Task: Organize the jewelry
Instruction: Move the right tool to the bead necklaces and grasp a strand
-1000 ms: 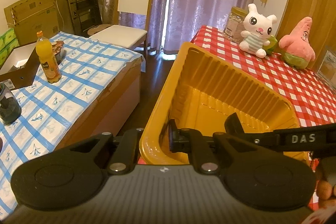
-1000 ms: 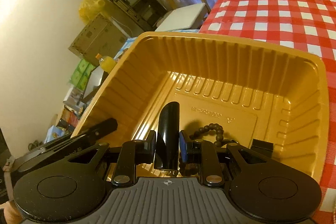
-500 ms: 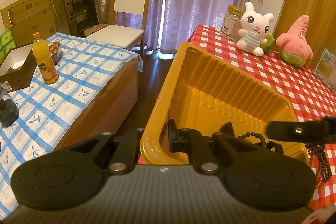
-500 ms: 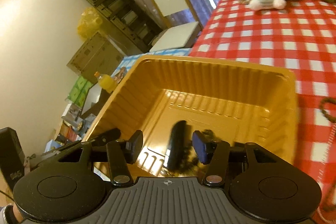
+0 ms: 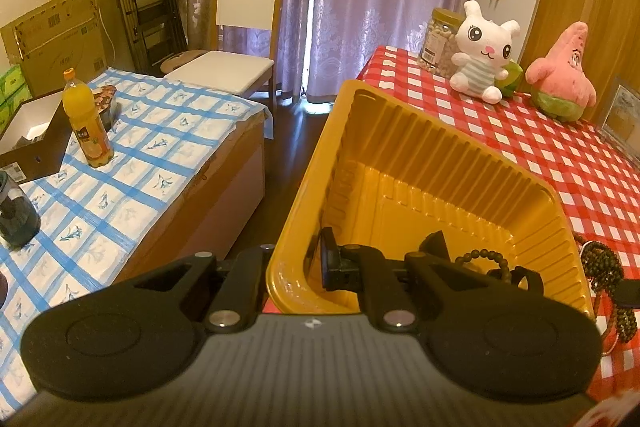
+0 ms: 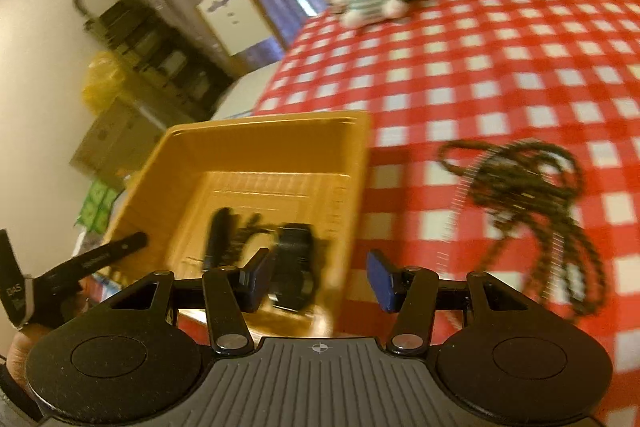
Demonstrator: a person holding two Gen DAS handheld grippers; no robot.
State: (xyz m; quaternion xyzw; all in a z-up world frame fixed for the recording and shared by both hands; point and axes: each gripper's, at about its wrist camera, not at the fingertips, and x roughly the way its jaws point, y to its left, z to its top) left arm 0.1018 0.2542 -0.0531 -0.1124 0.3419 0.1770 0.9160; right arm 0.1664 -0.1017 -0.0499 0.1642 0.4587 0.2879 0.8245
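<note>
The ribbed yellow plastic tray (image 5: 420,163) is pinched at its rim by the left tool (image 5: 294,267). The right tool (image 6: 318,279) is held wide open and empty. Dark round beads (image 6: 528,187) are piled on the checked counter (image 6: 500,67).

The yellow tray (image 5: 400,131) is showing as thin glossy moulded plastic, its ribbed walls catching soft highlights. At the lower right of the left wrist view, the beaded strands (image 5: 604,267) are looking dark and faintly shiny, like polished wood beads. The bench (image 5: 560,155) is wearing a smooth red-and-white checked cloth with a slight sheen. The bunny plush (image 5: 482,53) and pink star plush (image 5: 560,71) at upper right are looking soft and fuzzy. The left gripper (image 5: 294,267) is appearing as matt black plastic with small bright metal screws. At left, the juice bottle (image 5: 86,121) is gleaming as clear plastic.
</note>
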